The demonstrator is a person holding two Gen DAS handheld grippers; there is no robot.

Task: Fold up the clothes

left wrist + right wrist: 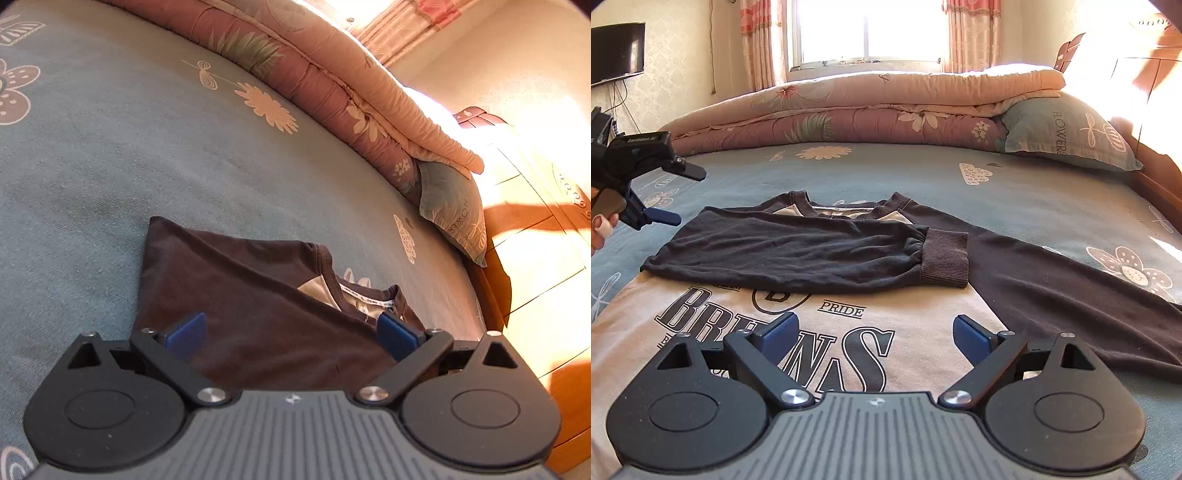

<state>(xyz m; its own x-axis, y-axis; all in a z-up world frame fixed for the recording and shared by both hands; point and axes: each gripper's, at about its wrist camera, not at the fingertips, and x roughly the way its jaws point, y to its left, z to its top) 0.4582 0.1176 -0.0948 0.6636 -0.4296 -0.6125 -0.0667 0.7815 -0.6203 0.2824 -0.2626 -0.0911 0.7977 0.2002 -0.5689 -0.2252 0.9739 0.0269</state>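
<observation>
Nearest, the right gripper (873, 334) hangs with jaws apart over the cream front of the sweatshirt (820, 332), which lies flat on the bed sheet (886, 170). One dark sleeve (798, 251) is folded across the chest. The left gripper (674, 195), jaws apart, hovers beside the shoulder. Beyond lie folded quilts (868, 110) and a pillow (1067, 133).

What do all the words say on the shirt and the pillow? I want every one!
"PRIDE" – in a box on the beige front of the dark-sleeved sweatshirt.
"BR...NS" – big dark letters on the same front; the middle ones are hidden by the right hand-held gripper.
"FLOWERS" – down the blue-grey flowered pillow.
Small print on the left hand-held gripper and the neck tape: too small to read.
</observation>
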